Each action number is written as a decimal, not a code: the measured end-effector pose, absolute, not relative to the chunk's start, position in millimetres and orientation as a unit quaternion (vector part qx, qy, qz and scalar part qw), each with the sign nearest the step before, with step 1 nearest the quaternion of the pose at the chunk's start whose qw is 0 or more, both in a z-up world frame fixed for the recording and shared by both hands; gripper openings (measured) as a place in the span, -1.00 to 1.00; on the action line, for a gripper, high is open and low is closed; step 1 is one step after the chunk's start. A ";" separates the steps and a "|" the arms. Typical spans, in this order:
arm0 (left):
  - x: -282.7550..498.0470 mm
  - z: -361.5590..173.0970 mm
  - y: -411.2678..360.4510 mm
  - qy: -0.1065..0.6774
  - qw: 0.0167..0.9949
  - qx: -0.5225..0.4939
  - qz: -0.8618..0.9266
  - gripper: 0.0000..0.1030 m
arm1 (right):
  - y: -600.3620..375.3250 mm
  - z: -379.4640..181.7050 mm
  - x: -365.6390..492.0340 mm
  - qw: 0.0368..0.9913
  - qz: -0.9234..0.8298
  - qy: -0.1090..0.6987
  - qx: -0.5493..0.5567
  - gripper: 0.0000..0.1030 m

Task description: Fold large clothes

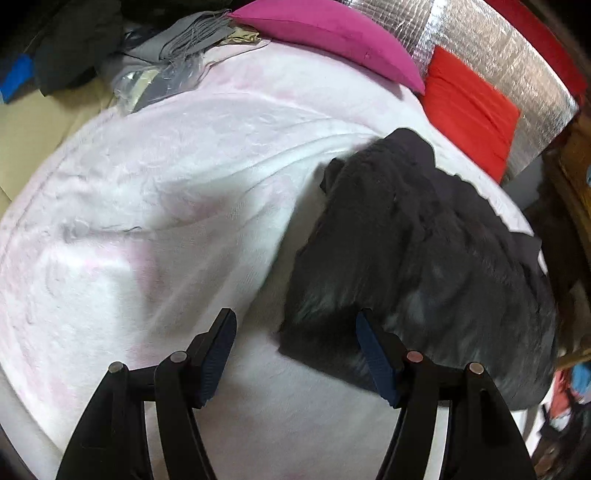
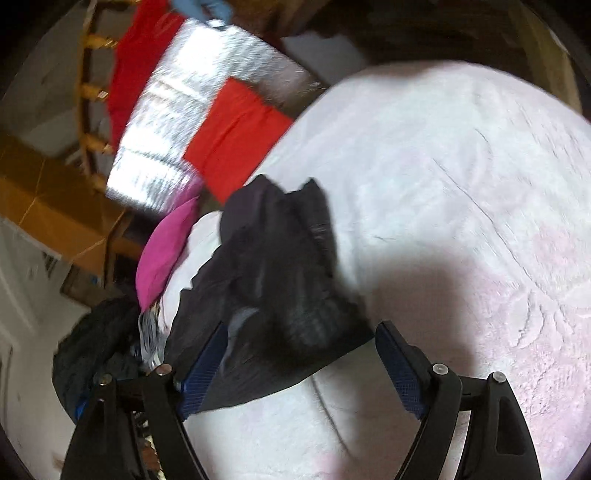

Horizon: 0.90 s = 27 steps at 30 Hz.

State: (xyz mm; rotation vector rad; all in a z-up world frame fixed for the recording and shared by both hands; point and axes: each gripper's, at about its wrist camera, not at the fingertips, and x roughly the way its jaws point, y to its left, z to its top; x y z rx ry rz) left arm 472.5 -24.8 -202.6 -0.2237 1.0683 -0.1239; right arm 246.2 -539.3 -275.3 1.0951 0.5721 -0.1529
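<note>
Closest in, the left hand-held gripper [image 1: 295, 350] hangs over the bed with its jaws apart and nothing between them but pale blanket; its right finger sits just at the near edge of the dark garment [image 1: 424, 258]. The right hand-held gripper [image 2: 299, 362] is also spread wide, and the bottom hem of that garment lies across the gap between its fingers, though neither pad appears to press on it.

The garment is a black, slightly furry piece lying in a rumpled heap on the white-and-pink blanket [image 1: 166, 221], toward the side of the bed nearer the headboard cushions. It is bunched, not flat, so I'd judge the main risk is grabbing a fold from the middle of the pile instead of a true corner or hem; that would lift it twisted and spoil any fold. The blanket is loose and wrinkled too, and a low pinch could take it up along with the garment.

Farther back lie a magenta pillow [image 1: 332, 33], a red cushion [image 1: 469, 107] against a silver foil sheet [image 1: 498, 48], and a heap of grey and dark clothes [image 1: 177, 40]. These crowd the far edge and limit where the garment can be spread.
</note>
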 end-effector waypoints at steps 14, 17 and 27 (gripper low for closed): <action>462.4 -201.6 -30.1 0.508 0.852 -0.116 -0.053 0.01 | -534.0 -279.2 270.8 0.801 -0.061 0.246 0.543 0.58; 435.9 -202.2 -24.5 0.511 0.845 -0.140 -0.071 0.27 | -534.5 -295.5 258.6 0.775 -0.060 0.250 0.578 0.58; 437.6 -219.2 -44.4 0.521 0.803 -0.258 -0.136 0.59 | -497.4 -303.3 276.3 0.768 -0.012 0.246 0.592 0.62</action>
